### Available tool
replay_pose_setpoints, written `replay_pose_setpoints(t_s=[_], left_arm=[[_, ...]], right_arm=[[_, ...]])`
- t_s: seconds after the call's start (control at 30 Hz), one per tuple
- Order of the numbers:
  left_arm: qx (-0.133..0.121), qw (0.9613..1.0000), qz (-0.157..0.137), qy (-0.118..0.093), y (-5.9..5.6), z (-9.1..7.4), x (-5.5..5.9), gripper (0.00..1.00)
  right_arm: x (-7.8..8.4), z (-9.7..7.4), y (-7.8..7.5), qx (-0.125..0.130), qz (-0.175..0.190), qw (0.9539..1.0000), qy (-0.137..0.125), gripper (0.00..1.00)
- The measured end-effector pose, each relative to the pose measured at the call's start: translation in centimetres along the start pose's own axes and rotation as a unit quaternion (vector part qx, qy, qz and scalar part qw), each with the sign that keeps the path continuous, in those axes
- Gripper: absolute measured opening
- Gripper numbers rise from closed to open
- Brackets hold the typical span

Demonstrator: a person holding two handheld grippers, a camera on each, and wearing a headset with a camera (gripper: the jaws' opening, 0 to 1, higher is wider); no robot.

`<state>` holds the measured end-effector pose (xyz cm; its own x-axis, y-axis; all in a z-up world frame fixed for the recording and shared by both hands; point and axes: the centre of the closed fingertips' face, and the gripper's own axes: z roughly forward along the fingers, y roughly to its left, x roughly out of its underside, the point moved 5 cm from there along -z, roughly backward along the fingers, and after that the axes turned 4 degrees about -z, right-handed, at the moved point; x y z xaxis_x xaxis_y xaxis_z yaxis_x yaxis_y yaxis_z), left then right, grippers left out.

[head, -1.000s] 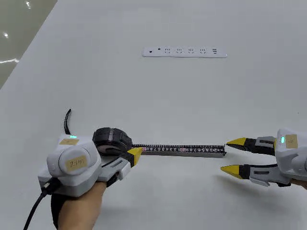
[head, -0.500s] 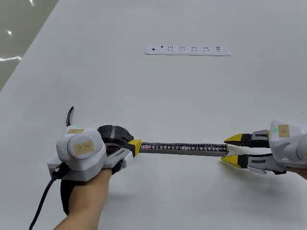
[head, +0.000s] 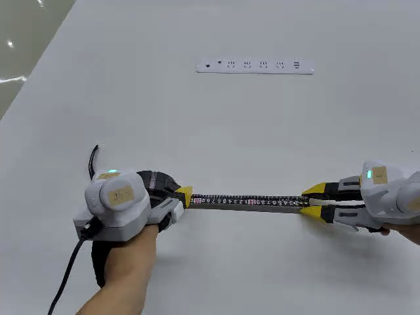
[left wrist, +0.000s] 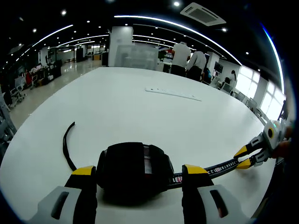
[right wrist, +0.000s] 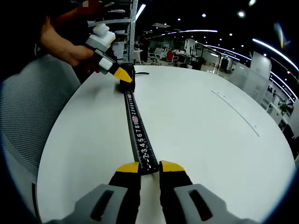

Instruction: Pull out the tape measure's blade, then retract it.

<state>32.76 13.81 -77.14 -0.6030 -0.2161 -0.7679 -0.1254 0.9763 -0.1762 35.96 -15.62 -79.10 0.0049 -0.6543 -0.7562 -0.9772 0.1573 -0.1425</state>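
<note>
Tape measure (left wrist: 133, 170): squat black case, flat on the white worktop (head: 197, 125), clamped between the yellow-tipped jaws of the left claw (left wrist: 140, 170). Blade (head: 246, 201) is out: dark, pale numerals, a red mark near the case. It lies straight along the worktop to the right claw (right wrist: 149, 166), which pinches its far end. Black strap (left wrist: 67, 144) curls just beside the case. Power strip (head: 254, 66) well beyond both claws.
</note>
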Motion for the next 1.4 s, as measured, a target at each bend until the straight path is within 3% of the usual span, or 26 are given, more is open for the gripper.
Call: replay_pose_setpoints(t_s=[0.33, 0.67, 1.4], left_arm=[[-0.016, 0.9998, -0.002, 0.013, 0.61, 0.62, 0.5, 0.66], [-0.024, 0.9996, 0.002, 0.018, 0.53, 0.59, 0.49, 0.65], [-0.018, 0.9996, -0.006, 0.023, 0.75, 0.49, 0.5, 0.6]], right_arm=[[0.06, 0.02, -0.18, 0.002, -0.011, 0.9999, 0.012, 0.12], [0.32, 0.04, -0.41, 0.001, -0.018, 0.9996, 0.021, 0.12], [-0.12, -0.13, -0.26, -0.013, -0.03, 0.999, 0.031, 0.12]])
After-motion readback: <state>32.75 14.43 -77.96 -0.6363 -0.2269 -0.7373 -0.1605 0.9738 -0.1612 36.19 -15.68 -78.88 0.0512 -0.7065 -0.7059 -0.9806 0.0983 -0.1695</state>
